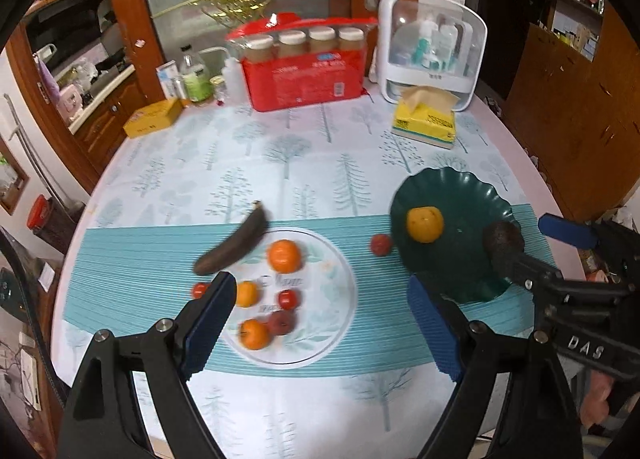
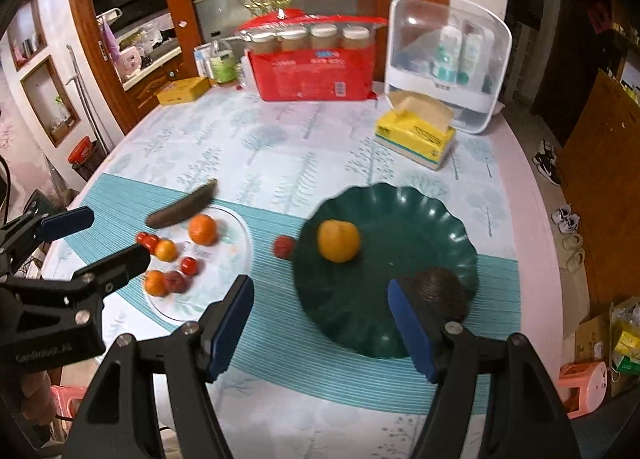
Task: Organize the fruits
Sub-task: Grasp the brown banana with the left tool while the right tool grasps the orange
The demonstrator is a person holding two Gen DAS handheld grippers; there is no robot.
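Both hand-held grippers, left [image 1: 320, 323] and right [image 2: 320, 323], gape empty; only the right view shows shoes [image 2: 548, 163].

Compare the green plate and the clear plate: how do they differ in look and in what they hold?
The green plate is dark, opaque and scallop-rimmed; the clear plate is see-through with a smooth round rim. The green plate holds two pieces, a yellow-orange fruit and a dark avocado; the clear plate holds several small orange and red fruits, with a blackened banana across its far edge. Both sit on the striped mat.
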